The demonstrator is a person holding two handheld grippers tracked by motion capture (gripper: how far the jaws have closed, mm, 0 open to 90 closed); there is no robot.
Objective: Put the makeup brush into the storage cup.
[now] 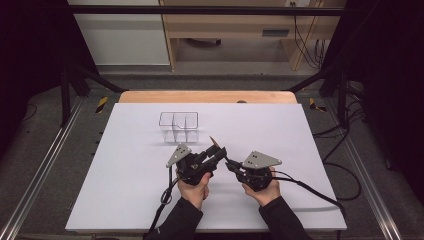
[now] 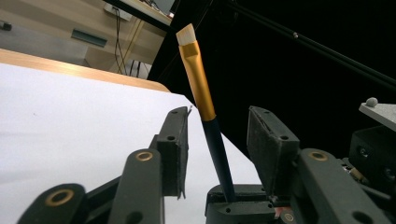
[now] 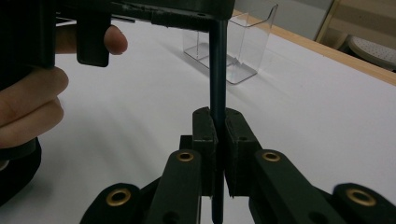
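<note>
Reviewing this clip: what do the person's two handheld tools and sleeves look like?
Both tools are black, with linkage arms pinned by brass-coloured rivets and flat black pads. The left tool and right tool each carry a grey three-cornered plate dotted with small holes on top. A black cable trails from each toward the table's near edge. The person wears dark long sleeves, hands bare.

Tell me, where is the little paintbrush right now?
In the high view the paintbrush is held above the white table between the two grippers, just in front of the clear plastic organiser. The right gripper clamps its dark handle, which also passes between the left gripper's open jaws.
</note>
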